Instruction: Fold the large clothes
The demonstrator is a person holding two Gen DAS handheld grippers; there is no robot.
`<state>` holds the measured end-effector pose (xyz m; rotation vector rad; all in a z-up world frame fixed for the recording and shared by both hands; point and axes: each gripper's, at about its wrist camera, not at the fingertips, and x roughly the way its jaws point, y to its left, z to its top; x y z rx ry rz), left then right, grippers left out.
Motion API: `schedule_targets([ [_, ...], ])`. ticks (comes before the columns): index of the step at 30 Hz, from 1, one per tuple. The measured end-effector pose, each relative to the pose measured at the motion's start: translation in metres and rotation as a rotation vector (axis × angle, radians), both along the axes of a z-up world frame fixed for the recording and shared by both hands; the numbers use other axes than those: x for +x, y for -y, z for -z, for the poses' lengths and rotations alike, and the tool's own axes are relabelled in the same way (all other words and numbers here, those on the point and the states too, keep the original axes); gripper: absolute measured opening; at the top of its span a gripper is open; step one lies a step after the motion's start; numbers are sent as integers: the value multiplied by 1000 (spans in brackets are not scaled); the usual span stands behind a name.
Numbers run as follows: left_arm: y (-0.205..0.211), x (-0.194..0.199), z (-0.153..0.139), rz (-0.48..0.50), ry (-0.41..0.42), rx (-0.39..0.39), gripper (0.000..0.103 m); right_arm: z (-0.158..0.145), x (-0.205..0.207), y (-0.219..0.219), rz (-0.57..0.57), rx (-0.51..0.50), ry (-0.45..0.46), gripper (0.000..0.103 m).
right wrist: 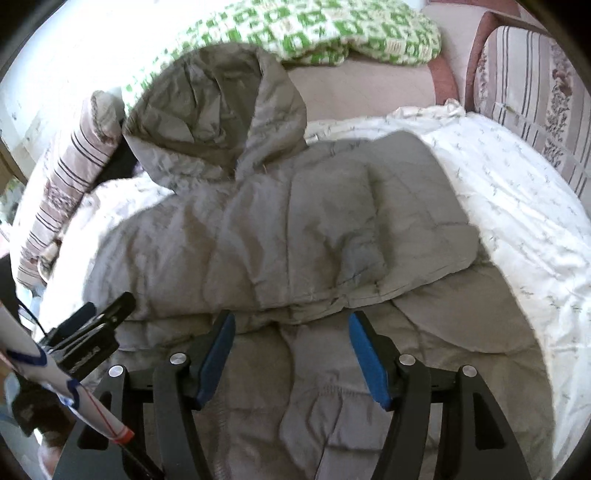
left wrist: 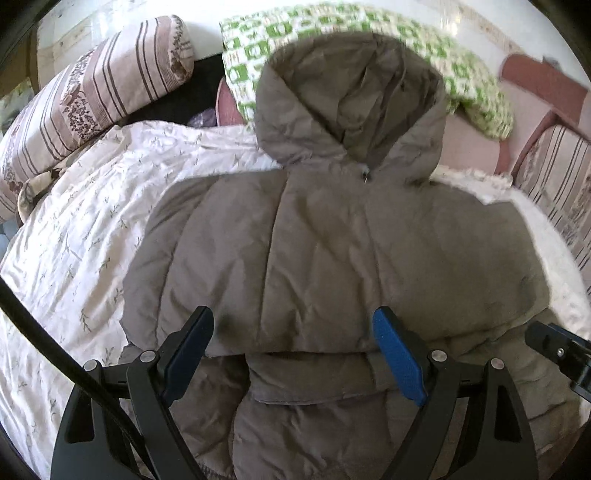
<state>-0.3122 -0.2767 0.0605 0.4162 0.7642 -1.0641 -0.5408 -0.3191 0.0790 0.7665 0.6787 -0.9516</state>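
Note:
A grey hooded puffer jacket (left wrist: 325, 240) lies flat on a bed, its hood (left wrist: 351, 96) pointing away from me. A folded panel covers its upper body, and a sleeve (left wrist: 314, 373) lies across the near part. My left gripper (left wrist: 295, 332) hovers over that near fold, its blue pads wide apart and empty. In the right wrist view the same jacket (right wrist: 295, 229) fills the middle. My right gripper (right wrist: 291, 328) is open above the fold's edge, with fabric below the pads and nothing pinched. Each gripper shows at the other view's edge: the right gripper (left wrist: 557, 350) and the left gripper (right wrist: 96, 321).
A white quilt with a small leaf print (left wrist: 92, 229) covers the bed under the jacket. A striped pillow (left wrist: 92, 92) lies at the far left, a green-and-white checked blanket (right wrist: 332, 33) behind the hood, and a striped cushion (right wrist: 535, 92) at the right. A black cable (left wrist: 37, 332) crosses the left view.

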Motion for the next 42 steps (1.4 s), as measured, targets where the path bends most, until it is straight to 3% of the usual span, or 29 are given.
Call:
schedule_targets([
  [9,-27,29,-35,-80,-15,-90,87,-97,32,-2,-76,-132,-25,69],
  [13,-33,36,-42,-110,7,-106,87,-135,54,23,-101,-118,21,75],
  [19,-26,36,-34,-97,7,-75,87,-164,86,84,-69,-63,83,75],
  [25,-22,34,-34,-91,26,-80,87,-177,127,144,-26,-81,41,75],
  [31,-21,39,-33,-97,6,-84,87,-169,161,192,-22,-83,-11,75],
  [39,-14,41,-28,-89,-18,-71,87,-147,196,222,-48,-114,-93,75],
  [42,-12,41,-25,-85,-23,-63,87,-142,206,231,-37,-144,-148,67],
])
